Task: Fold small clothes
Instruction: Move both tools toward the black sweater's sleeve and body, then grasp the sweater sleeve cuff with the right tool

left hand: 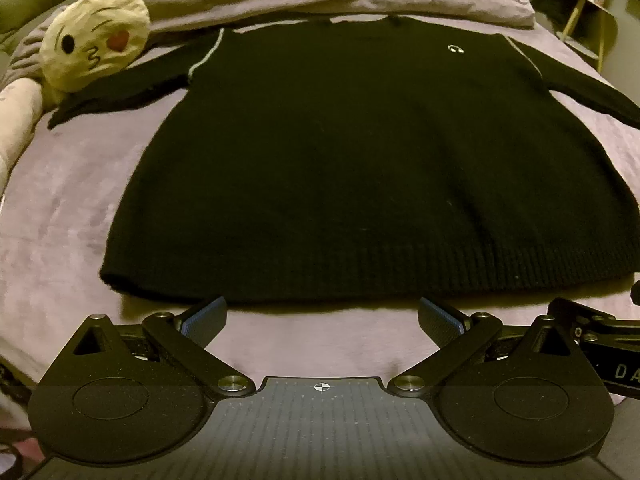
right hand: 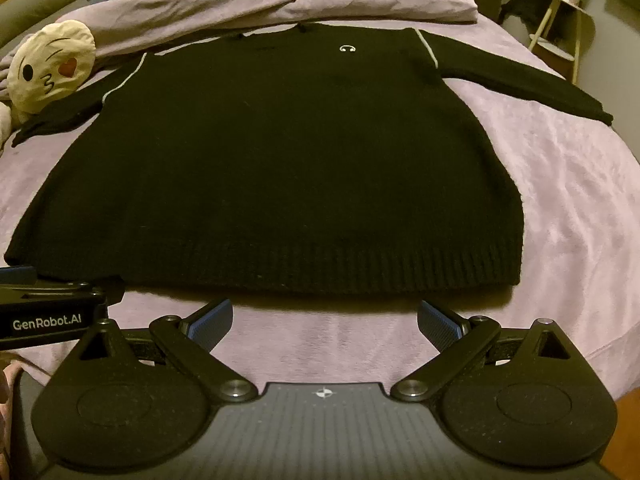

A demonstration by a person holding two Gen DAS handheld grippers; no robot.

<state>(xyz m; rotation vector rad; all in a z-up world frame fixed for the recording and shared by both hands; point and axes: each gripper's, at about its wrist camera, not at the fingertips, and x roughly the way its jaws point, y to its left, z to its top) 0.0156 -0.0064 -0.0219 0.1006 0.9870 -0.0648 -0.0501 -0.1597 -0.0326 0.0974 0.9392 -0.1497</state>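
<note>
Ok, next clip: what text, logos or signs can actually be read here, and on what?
"GenRobot.AI": white print on the left tool's body, seen from the right wrist view.
"DA": cut-off letters on the right tool's body, at the left wrist view's edge.
No words on the black sweater; only a small white headphone-like emblem.
The emoji cushion shows a face, no text.

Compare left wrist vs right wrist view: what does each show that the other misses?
Left wrist only: the sweater's near left hem corner lying on the bed, and the right claw's body at the right edge, marked "DA".

Right wrist only: the full right sleeve out to its cuff, and the left claw's body marked "GenRobot.AI".

Both: the black sweater spread flat on the purple bedspread, hem nearest, the kissing-emoji pillow by the left sleeve, and an open claw just short of the hem: left claw, right claw.
</note>
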